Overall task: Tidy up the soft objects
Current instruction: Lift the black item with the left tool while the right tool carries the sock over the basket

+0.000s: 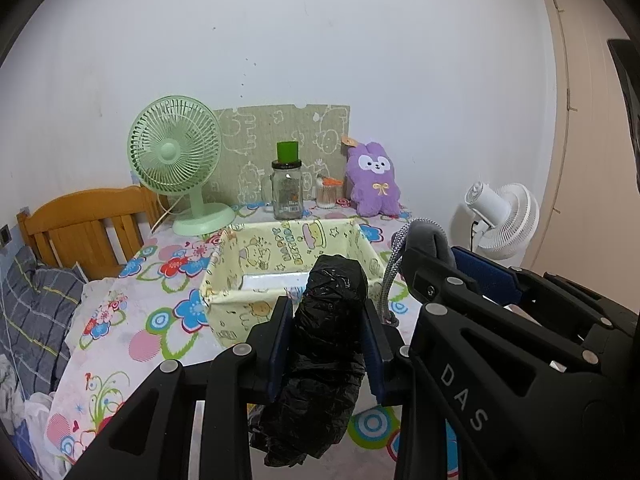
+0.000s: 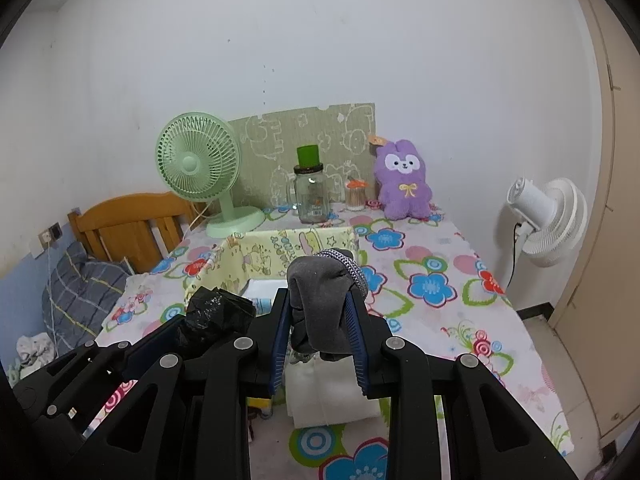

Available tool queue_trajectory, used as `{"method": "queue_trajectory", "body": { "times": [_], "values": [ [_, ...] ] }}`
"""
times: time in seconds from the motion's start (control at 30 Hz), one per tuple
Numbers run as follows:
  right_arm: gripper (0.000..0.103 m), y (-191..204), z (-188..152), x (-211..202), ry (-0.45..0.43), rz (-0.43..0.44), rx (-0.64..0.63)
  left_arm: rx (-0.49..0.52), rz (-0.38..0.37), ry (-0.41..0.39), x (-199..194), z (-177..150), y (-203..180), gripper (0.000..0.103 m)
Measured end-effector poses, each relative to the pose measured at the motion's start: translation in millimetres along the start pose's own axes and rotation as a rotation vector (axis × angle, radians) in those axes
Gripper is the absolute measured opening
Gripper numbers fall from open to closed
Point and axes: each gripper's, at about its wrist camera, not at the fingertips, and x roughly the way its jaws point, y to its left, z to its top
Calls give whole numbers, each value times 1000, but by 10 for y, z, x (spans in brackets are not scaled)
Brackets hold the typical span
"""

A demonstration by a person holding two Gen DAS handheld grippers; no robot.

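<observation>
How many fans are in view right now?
2. A green desk fan stands at the table's back left, beside the glass jar. A white fan stands off the table's right side, by the wall. Nothing suggests another is hidden.

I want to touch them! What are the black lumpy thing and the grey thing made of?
The black bundle looks like thin plastic film, maybe a bag: it is crinkly with shiny glints. The grey item looks like soft matte fabric, possibly knit: it droops in folds and has a woven grey-white cord.
</observation>
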Motion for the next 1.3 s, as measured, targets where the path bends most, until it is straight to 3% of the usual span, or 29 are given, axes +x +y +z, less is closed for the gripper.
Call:
{"method": "queue_trajectory", "body": {
  "times": [0.53, 1.3],
  "values": [
    [31, 92, 262, 184, -13, 5, -32, 11, 30, -22, 113, 227, 107, 34],
    [31, 61, 485, 784, 14, 11, -35, 18, 40, 13, 673, 466, 234, 34]
  ]
}}
